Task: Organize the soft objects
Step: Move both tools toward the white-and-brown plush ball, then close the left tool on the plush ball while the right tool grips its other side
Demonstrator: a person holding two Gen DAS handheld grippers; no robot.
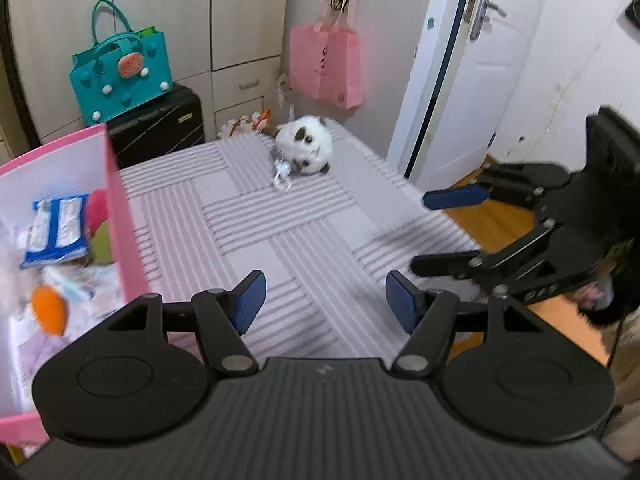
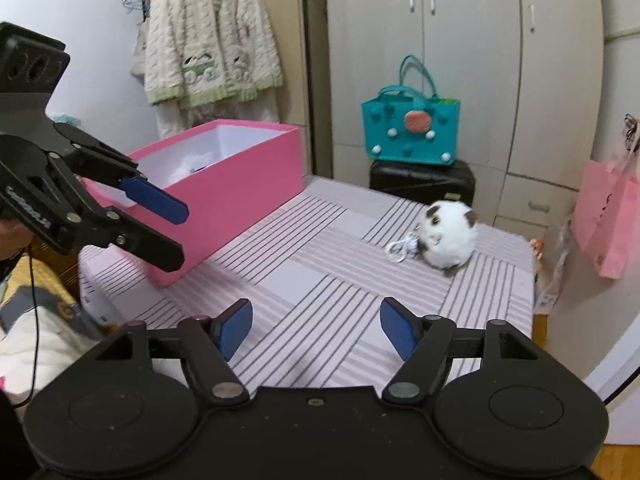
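Note:
A white plush toy with dark patches (image 1: 305,145) lies at the far end of the striped table (image 1: 280,224), with a small white string tag beside it; it also shows in the right wrist view (image 2: 450,236). A pink box (image 1: 116,200) stands on the table's left, holding several soft toys and a blue-and-white packet (image 1: 58,226); the box shows in the right wrist view (image 2: 240,188) too. My left gripper (image 1: 325,300) is open and empty above the table's near part. My right gripper (image 2: 316,328) is open and empty, to the right of the left one (image 2: 176,232).
A teal bag (image 1: 122,72) sits on a black case (image 1: 160,128) behind the table. A pink paper bag (image 1: 326,66) hangs on the wall. A white door (image 1: 460,64) is on the right. A knitted cardigan (image 2: 212,36) hangs behind the box.

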